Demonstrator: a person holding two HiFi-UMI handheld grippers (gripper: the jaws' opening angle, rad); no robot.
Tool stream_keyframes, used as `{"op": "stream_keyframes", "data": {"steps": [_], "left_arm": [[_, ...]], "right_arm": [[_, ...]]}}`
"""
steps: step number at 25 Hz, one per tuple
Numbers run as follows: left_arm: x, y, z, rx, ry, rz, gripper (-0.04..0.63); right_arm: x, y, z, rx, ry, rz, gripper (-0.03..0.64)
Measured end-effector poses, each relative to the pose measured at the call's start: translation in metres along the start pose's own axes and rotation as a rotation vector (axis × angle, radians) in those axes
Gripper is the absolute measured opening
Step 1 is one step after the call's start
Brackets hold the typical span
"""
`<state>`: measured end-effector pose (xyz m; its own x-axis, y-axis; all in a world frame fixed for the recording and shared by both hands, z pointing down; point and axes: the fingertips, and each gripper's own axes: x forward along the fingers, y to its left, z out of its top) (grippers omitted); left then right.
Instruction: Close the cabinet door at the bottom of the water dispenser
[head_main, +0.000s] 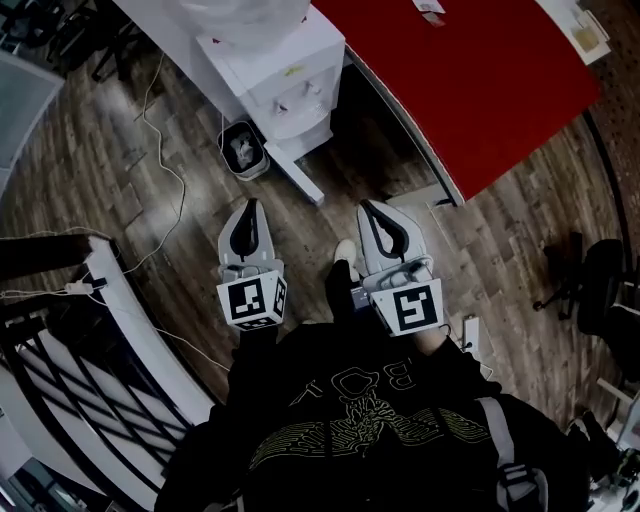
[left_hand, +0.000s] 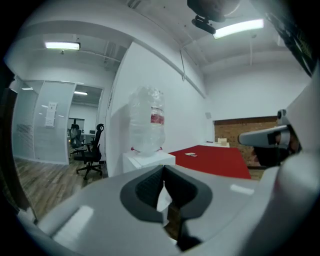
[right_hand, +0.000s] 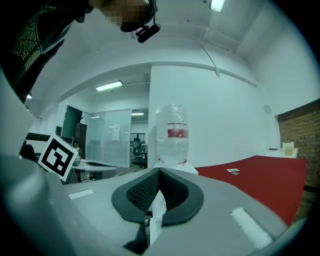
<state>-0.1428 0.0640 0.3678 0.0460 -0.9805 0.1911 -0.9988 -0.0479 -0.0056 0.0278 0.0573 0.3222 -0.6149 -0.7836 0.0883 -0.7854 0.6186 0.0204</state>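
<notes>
head view looks steeply down on a dark wood floor (head_main: 500, 260) that fills most of the frame. a red tabletop (head_main: 480, 90) runs across the upper right. the person (head_main: 380, 420), in a black printed top, takes up the bottom centre. a dark chair (head_main: 600, 280) stands at the right edge.

the white dispenser (head_main: 285, 75) sits at the upper centre, just left of the tabletop's edge, with a clear bottle (head_main: 240, 15) on top of it. its door (head_main: 298, 175) shows as a narrow white panel that juts from the dispenser's foot toward the lower right, standing open over the floor.

below the door, at mid frame, the left tongs (head_main: 252, 205) and the right tongs (head_main: 366, 206) lie side by side, tips pointing up the frame toward the dispenser and well apart from it. each carries a marker cube (head_main: 250, 300) at its lower end. in both gripper views the pads meet at the tips with nothing between them, and the bottle stands straight ahead beyond them.

a small grey bin (head_main: 243, 150) sits just left of the door, touching the dispenser's foot. a thin pale cable (head_main: 165, 160) snakes over the floor at the left.
</notes>
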Motion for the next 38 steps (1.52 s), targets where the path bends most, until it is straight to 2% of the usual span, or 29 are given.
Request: {"op": "stream_keyframes", "data": {"steps": [4, 8, 12, 16, 18, 22, 26, 32, 35, 38], "left_arm": [[0.060, -0.006, -0.022, -0.002, 0.055, 0.014, 0.007], [0.099, -0.006, -0.044, -0.016, 0.093, 0.011, 0.008], [0.119, -0.003, -0.067, -0.008, 0.127, 0.010, 0.008], [0.134, -0.002, -0.108, -0.037, 0.193, -0.011, 0.008], [0.147, 0.002, -0.128, -0.021, 0.213, -0.009, 0.008], [0.173, 0.008, -0.163, -0.009, 0.225, 0.002, 0.011], [0.192, 0.019, -0.214, -0.003, 0.289, -0.007, 0.011], [0.216, 0.042, -0.316, -0.117, 0.425, 0.014, 0.023], [0.220, 0.046, -0.370, -0.180, 0.503, 0.019, 0.060], [0.225, 0.040, -0.423, -0.277, 0.580, 0.004, 0.130]], "right_arm": [[0.042, -0.043, -0.021, -0.063, 0.032, -0.010, 0.000], [0.076, -0.060, -0.047, -0.048, 0.053, 0.000, -0.001], [0.100, -0.061, -0.066, -0.032, 0.054, -0.012, -0.001], [0.118, -0.056, -0.096, -0.082, 0.096, -0.038, 0.000], [0.131, -0.056, -0.116, -0.093, 0.123, -0.040, -0.002], [0.151, -0.053, -0.164, -0.093, 0.175, 0.016, -0.001], [0.162, -0.048, -0.219, -0.133, 0.254, 0.060, -0.001], [0.178, -0.050, -0.292, -0.130, 0.300, 0.050, 0.000], [0.181, -0.049, -0.326, -0.116, 0.323, 0.034, 0.000], [0.185, -0.054, -0.360, -0.115, 0.329, 0.020, 0.000]]}}
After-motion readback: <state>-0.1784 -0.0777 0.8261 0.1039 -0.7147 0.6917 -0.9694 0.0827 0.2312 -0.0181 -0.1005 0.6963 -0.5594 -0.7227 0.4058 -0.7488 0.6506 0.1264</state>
